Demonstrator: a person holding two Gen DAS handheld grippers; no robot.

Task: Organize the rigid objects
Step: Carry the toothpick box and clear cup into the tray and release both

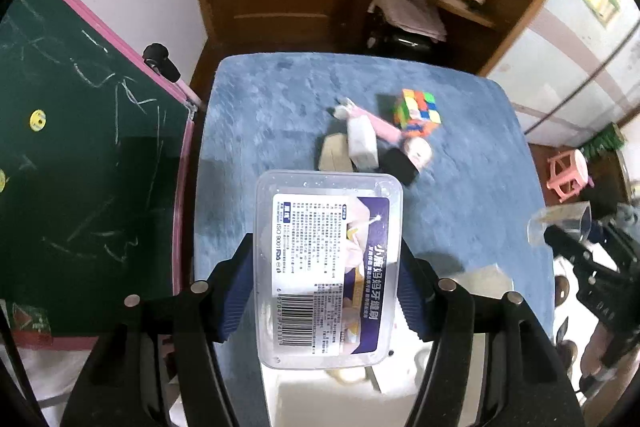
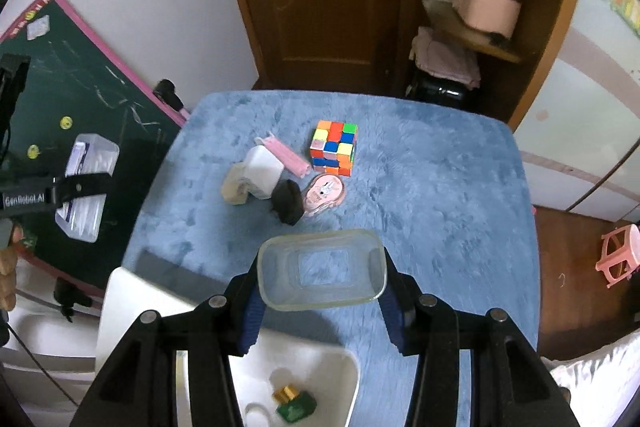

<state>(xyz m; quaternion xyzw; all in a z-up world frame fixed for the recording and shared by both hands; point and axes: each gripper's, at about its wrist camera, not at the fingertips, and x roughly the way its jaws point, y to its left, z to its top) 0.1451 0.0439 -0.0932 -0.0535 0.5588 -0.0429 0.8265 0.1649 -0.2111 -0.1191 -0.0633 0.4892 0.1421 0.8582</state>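
L gripper (image 1: 326, 291): blue pads pinching the long sides of a clear labelled lid (image 1: 328, 267), label face toward cam, lid fills lower centre of L wrist view. R gripper (image 2: 320, 301): pads pinching the ends of a clear empty box (image 2: 322, 269), open side toward cam, lower centre of R wrist view. Both held in the air above the blue cloth table (image 2: 440, 207); nothing inside the box.

Loose items cluster mid-table, above the box in R view: puzzle cube (image 2: 334, 147), pink clip stick (image 2: 288, 157), white block (image 2: 262, 171), pale block (image 2: 236, 189) touching it, black piece (image 2: 288, 203), pink oval case (image 2: 326, 197). Cube stands just apart from the rest; the others touch or overlap.

Step in hand (judgement): lid and box look separated, next prob. set the box down to load it. Keep the box level, lower it onto bare cloth below the cluster, release only once it sits flat. Park the lid aside, not over the items.

Edges/room: white bin (image 2: 120, 307) at lower left of R view overlaps the near table edge, small bits inside. Chalkboard (image 2: 100, 107) close along the table's left edge, so little room there. Right half of cloth bare: best free space. Stool (image 2: 618, 259) on floor at far right, well apart.
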